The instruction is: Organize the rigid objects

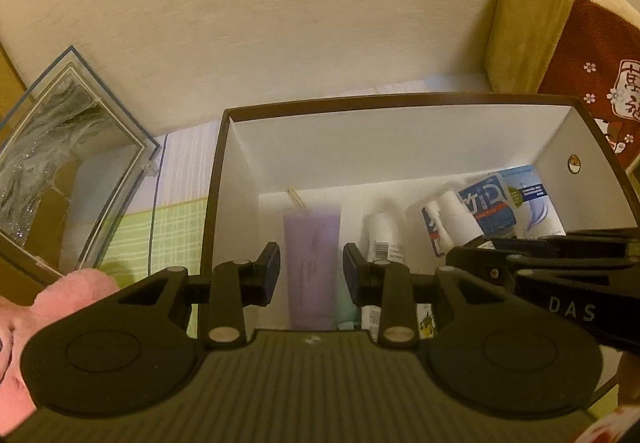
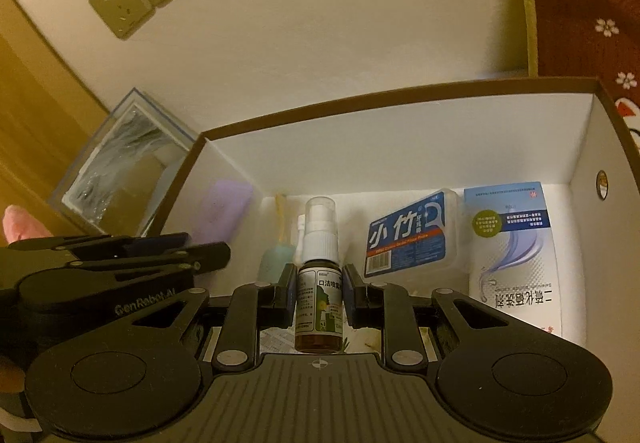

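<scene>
Right hand-held gripper (image 2: 319, 297) clamped on upright spray bottle (image 2: 319, 283) inside the box (image 2: 400, 147), floss case (image 2: 410, 239) and carton (image 2: 514, 255) lying just right, left hand-held gripper (image 1: 311, 273) spread apart, empty, over purple tube (image 1: 312, 263).

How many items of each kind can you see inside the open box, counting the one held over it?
Spray bottles: 2, the brown spray bottle in the right hand-held gripper and a white spray bottle
Tubes: 2, purple tube, teal tube
Floss pick case: 1
Carton: 1
Total: 6
</scene>
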`<action>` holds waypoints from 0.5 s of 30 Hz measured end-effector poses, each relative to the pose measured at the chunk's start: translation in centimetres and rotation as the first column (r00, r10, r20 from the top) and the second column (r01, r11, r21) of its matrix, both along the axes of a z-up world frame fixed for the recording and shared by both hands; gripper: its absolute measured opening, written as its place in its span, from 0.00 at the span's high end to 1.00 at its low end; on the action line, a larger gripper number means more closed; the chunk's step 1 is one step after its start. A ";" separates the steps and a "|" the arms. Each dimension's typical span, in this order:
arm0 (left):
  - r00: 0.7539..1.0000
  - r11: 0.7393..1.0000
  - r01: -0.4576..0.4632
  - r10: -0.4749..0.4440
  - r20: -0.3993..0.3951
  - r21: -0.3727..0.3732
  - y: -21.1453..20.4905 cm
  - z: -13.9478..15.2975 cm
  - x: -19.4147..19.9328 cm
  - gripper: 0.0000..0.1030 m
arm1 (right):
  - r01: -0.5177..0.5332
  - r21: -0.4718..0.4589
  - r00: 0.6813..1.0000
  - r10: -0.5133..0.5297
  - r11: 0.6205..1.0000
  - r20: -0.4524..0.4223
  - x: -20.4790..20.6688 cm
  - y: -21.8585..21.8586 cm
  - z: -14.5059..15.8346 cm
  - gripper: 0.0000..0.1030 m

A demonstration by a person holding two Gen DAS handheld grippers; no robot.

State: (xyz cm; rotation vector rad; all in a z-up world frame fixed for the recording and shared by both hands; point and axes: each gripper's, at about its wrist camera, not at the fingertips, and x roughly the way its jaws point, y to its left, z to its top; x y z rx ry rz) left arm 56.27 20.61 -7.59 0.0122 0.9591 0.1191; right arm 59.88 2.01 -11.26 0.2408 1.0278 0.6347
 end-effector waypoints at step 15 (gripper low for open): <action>1.000 0.999 -0.006 0.006 0.010 -0.036 0.5 0.7 -1.1 0.57 | 0.052 0.032 0.997 -0.053 0.998 0.052 0.1 -0.1 1.2 0.61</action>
